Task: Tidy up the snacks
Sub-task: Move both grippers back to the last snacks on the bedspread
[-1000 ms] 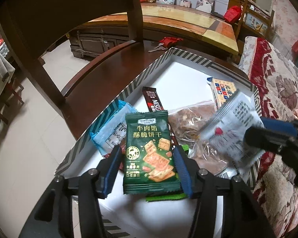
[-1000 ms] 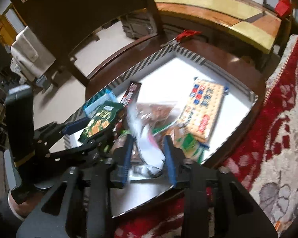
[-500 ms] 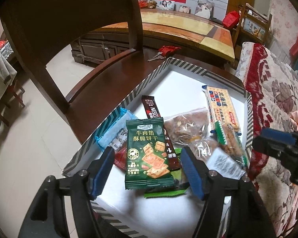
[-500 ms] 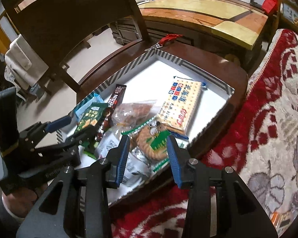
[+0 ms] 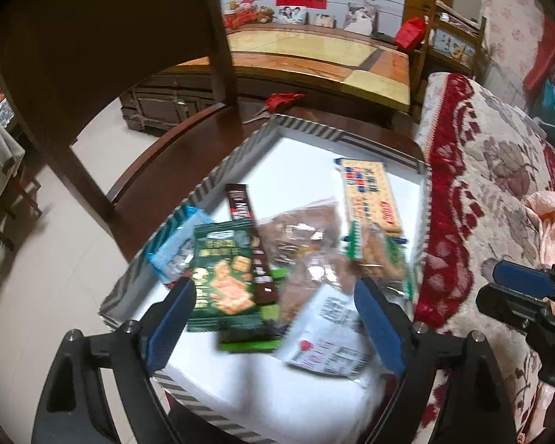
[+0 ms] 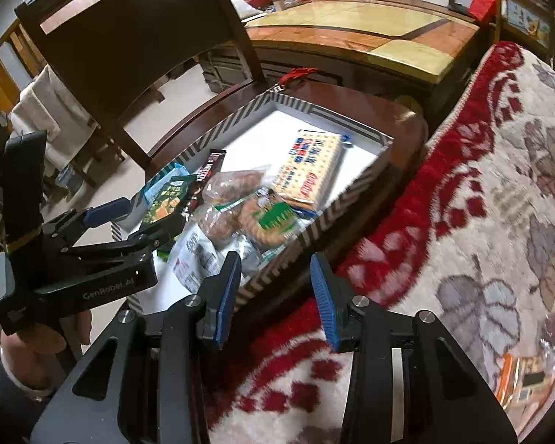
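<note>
A white box with a striped rim (image 5: 307,130) (image 6: 240,113) sits on a wooden chair seat and holds the snacks. A green cracker packet (image 5: 222,277) (image 6: 164,205) lies at its near left, over a dark Nescafe stick (image 5: 240,203) and beside a blue packet (image 5: 172,246). A white printed packet (image 5: 329,336) (image 6: 196,259) lies at the near end. My left gripper (image 5: 273,296) (image 6: 153,216) hovers above these, its jaws opening, gripping nothing. My right gripper (image 6: 275,277) (image 5: 518,288), jaws also opening and empty, hangs over the box's near rim and the blanket.
A yellow cracker pack (image 5: 370,192) (image 6: 310,170), clear bags of brown snacks (image 5: 303,229) and a green-labelled biscuit bag (image 6: 273,218) fill the box's right side. The chair back (image 5: 103,48) rises on the left. A red floral blanket (image 6: 462,203) borders the right; a red item (image 5: 283,98) lies behind the box.
My left jaws spread off the green packet and drew back upward. My right gripper let go of the white packet, which now lies in the box, and pulled back over the blanket.
</note>
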A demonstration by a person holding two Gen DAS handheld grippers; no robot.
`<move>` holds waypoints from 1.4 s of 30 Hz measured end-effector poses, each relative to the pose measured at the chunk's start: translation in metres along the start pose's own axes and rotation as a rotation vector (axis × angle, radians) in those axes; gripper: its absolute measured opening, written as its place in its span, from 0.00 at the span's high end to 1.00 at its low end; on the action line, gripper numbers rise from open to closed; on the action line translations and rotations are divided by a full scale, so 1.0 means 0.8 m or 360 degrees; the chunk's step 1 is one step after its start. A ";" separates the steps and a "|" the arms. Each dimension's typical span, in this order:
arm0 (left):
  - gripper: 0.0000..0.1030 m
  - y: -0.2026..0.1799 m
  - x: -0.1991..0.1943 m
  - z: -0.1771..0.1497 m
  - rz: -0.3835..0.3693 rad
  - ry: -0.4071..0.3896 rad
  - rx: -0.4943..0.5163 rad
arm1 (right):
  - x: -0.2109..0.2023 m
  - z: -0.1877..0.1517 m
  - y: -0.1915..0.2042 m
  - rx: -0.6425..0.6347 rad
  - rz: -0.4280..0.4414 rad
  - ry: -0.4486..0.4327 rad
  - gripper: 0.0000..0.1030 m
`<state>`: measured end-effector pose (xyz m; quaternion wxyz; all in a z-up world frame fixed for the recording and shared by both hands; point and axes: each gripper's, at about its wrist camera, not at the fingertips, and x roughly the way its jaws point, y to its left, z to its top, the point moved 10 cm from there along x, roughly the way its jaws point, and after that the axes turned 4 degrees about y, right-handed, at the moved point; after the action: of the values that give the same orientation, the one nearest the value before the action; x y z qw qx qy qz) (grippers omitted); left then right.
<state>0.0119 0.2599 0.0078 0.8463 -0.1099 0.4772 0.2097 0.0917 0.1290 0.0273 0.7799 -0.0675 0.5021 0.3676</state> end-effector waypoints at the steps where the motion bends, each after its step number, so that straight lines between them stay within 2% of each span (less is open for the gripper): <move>1: 0.13 -0.007 -0.002 -0.001 -0.0008 -0.0002 0.0015 | -0.005 -0.004 -0.004 0.0011 -0.0007 -0.0010 0.53; 13: 0.10 -0.111 -0.027 -0.010 -0.0160 -0.0039 0.0198 | -0.055 -0.058 -0.062 0.0138 -0.0120 -0.0078 0.51; 25: 0.10 -0.215 -0.049 -0.029 -0.0283 -0.0067 0.0439 | -0.113 -0.123 -0.150 0.0361 -0.0230 -0.0144 0.48; 35: 0.10 -0.283 -0.036 -0.057 -0.0417 0.0062 0.0565 | -0.135 -0.184 -0.222 0.0536 -0.0321 -0.0119 0.48; 42: 0.10 -0.323 -0.021 -0.072 -0.0483 0.0157 0.0627 | -0.138 -0.208 -0.252 0.0595 -0.0361 -0.0099 0.48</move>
<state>0.0792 0.0038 -0.0119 0.8489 -0.0234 0.5276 -0.0224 0.0739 -0.1513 -0.0153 0.8303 0.0338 0.5263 0.1800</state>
